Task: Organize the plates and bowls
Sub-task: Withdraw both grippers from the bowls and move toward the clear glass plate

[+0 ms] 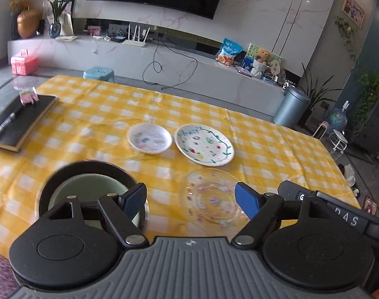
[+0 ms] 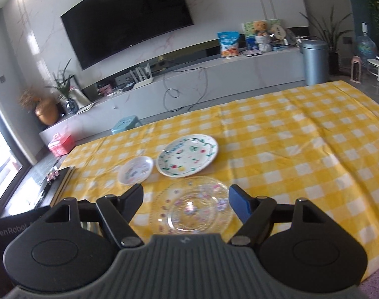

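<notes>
A yellow-and-white checked tablecloth (image 1: 264, 149) covers the table, and four pieces of tableware sit on it. Far from the grippers, a small white dish (image 1: 149, 138) with coloured drawings stands just left of a larger white plate (image 1: 204, 145), whose rim carries a green vine and blue lettering that seems to read "Fruits", though it is too small to be sure. Nearer, a clear glass plate (image 1: 210, 198) with small pink flowers lies on the cloth, and to its left a pale green bowl (image 1: 89, 189) sits nested inside a black bowl (image 1: 52, 182).

The left gripper (image 1: 190, 199) has its jaws spread wide with nothing between them; its left blue pad hangs over the green bowl's rim area and its right pad over the glass plate's right edge. The right gripper (image 2: 185, 203) is likewise parted and empty, framing the glass plate in its own view.

In the right wrist view, the neighbouring gripper's black body at the left edge reads "GenRobot". In the left wrist view, the other gripper at the right edge shows partial letters, "DAS".

At the table's far left a black board (image 1: 22, 122) holds a pen (image 1: 5, 124).
</notes>
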The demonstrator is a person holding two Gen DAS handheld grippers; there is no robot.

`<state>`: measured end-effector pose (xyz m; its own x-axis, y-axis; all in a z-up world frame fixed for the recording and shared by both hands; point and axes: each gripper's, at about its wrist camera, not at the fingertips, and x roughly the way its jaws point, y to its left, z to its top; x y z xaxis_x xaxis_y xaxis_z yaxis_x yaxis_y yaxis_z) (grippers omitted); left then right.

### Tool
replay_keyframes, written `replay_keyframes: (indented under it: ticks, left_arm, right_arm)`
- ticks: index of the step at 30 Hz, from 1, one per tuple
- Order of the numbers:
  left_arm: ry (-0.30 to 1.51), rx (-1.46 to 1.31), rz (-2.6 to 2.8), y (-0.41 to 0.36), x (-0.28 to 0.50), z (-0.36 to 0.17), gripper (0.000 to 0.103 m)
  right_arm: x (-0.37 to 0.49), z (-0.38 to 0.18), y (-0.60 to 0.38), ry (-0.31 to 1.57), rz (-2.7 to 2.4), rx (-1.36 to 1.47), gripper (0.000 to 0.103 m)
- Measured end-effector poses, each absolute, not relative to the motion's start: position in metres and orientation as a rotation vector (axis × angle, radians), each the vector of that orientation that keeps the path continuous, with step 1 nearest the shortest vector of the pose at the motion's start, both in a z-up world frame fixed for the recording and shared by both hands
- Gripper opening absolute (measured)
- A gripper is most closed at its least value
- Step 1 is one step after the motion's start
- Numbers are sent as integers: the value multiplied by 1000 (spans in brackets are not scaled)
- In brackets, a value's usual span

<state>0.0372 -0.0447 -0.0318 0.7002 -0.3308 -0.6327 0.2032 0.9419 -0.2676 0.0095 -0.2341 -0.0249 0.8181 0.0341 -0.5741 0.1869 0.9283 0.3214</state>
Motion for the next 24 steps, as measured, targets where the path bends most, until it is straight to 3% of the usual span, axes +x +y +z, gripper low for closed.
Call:
replay_keyframes:
  ticks: [6, 15, 24]
  left_arm:
    - [758, -115, -293, -74, 42, -50, 94]
    - [812, -15, -305, -101, 53, -81, 89]
    - [782, 124, -305, -122, 69, -96, 73]
  right_arm:
    - [0, -43, -254, 573, -159, 313, 85]
    - [11, -77, -276, 653, -191, 331, 85]
    - [35, -105, -286, 742, -146, 434, 63]
